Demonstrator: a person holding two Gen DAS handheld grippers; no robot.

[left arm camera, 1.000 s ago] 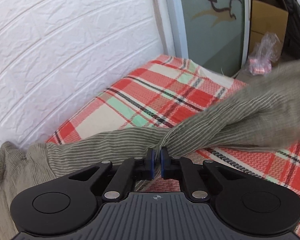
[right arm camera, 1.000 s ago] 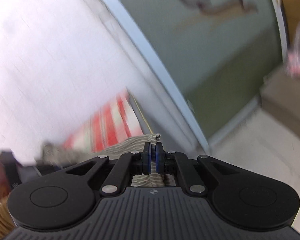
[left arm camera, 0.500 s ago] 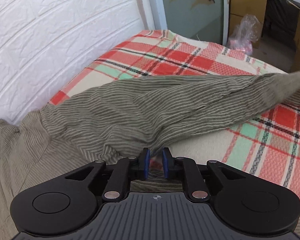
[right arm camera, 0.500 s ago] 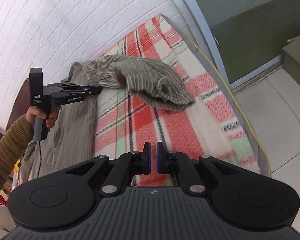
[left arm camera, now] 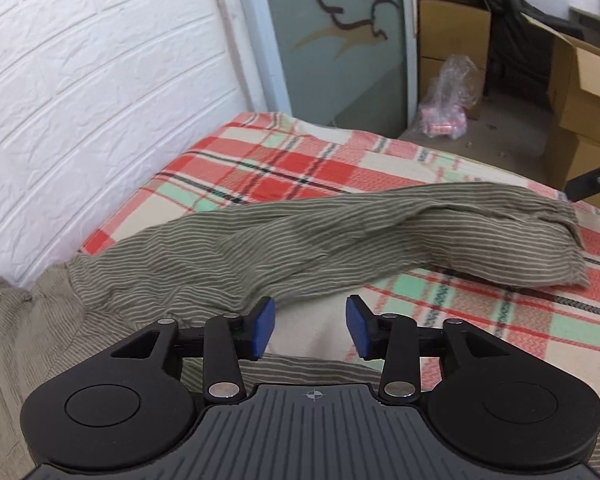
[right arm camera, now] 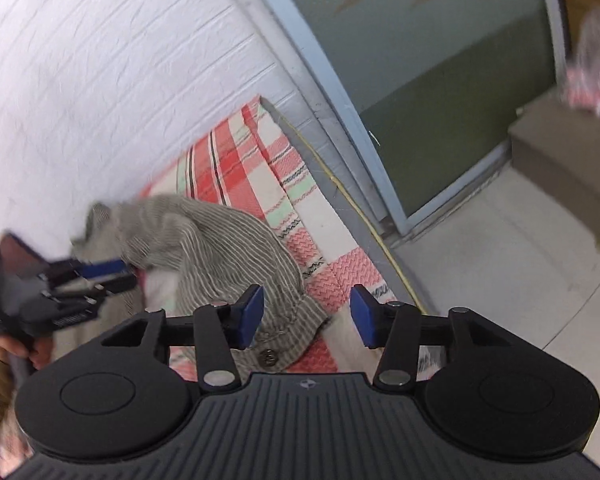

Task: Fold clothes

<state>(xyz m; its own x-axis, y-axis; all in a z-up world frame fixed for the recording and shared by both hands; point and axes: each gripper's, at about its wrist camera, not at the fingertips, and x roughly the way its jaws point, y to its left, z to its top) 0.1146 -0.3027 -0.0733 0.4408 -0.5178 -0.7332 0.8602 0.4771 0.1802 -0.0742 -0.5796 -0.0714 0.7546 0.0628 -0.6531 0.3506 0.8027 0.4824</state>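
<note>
Ribbed striped shirt (left arm camera: 308, 248) lying crumpled on woven plaid blanket (left arm camera: 284, 168).
Left gripper (left arm camera: 310, 330) and right gripper (right arm camera: 306, 316) have just been opening, now gaping half-wide, gripping nothing.

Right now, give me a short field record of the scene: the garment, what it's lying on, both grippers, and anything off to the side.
garment: striped olive shirt, sleeve laid across, cuff end at right, nothing gripping it
surface: red, cream and green plaid blanket beside a white brick wall
left gripper: jaws apart after just opening, empty
right gripper: jaws apart after just opening, over the buttoned cuff, not pinching it
side: cardboard boxes and a plastic bag on the floor
</note>
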